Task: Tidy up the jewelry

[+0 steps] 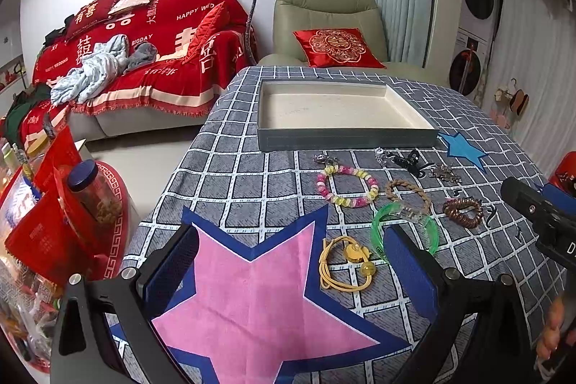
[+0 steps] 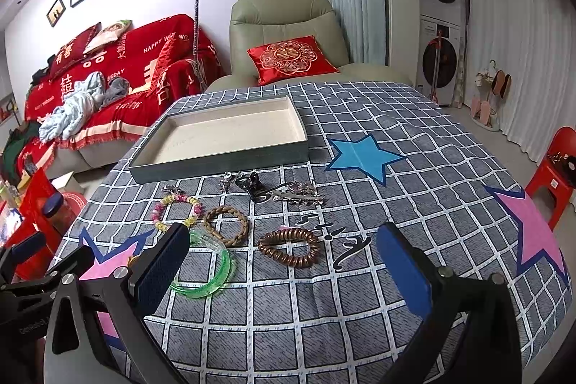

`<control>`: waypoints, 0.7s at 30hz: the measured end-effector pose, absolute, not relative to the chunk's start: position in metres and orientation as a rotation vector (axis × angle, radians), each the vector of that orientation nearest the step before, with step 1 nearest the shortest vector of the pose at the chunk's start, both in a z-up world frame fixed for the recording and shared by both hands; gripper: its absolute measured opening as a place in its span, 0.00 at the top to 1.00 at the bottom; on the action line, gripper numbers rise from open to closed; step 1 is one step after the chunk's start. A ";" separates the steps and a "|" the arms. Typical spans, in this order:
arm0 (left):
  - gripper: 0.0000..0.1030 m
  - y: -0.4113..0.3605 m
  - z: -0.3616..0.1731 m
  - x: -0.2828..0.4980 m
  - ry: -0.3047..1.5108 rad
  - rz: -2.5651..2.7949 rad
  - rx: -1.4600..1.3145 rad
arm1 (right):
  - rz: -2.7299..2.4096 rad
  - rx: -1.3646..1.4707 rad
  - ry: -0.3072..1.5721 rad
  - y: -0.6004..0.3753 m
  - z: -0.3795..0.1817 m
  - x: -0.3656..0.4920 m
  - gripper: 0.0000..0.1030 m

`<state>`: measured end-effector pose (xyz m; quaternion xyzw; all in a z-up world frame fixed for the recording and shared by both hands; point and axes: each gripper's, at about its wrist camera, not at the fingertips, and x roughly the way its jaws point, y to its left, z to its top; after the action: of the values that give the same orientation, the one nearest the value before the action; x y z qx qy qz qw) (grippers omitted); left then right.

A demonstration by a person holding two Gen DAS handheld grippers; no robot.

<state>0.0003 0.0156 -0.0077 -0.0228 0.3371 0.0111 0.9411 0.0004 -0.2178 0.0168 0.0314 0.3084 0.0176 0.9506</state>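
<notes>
An empty grey tray with cream lining [image 1: 345,141] [image 2: 223,164] sits at the table's far side. In front of it lie a pink-yellow bead bracelet [image 1: 347,184] [image 2: 178,207], a braided brown bracelet [image 1: 408,191] [image 2: 226,225], a green bangle [image 1: 405,233] [image 2: 207,270], a copper coil bracelet [image 1: 464,211] [image 2: 289,247], a yellow cord bracelet [image 1: 345,263], a black clip [image 1: 410,161] [image 2: 250,186] and silver pieces [image 2: 298,193]. My left gripper [image 1: 291,258] is open over the pink star. My right gripper [image 2: 284,261] is open, just before the copper bracelet.
The table wears a grey checked cloth with a blue star [image 2: 363,152] and pink stars [image 1: 252,294]. A red sofa [image 1: 144,60], green armchair [image 2: 288,24] and red stool [image 2: 554,168] stand around. Jars and red packets [image 1: 64,218] sit left.
</notes>
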 end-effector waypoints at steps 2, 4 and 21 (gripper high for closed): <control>0.00 0.016 -0.007 0.000 0.689 0.022 -0.047 | 0.036 0.065 0.627 -0.217 0.018 0.000 0.00; 0.00 0.016 -0.008 0.000 0.689 0.022 -0.047 | 0.035 0.065 0.628 -0.217 0.018 0.000 0.00; 0.00 0.015 -0.010 -0.001 0.694 0.019 -0.048 | 0.033 0.067 0.629 -0.218 0.019 -0.001 0.00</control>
<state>-0.0013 0.0149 -0.0101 -0.0237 0.3399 0.0092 0.9401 -0.0007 -0.2184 0.0188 0.0332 0.3091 0.0164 0.9503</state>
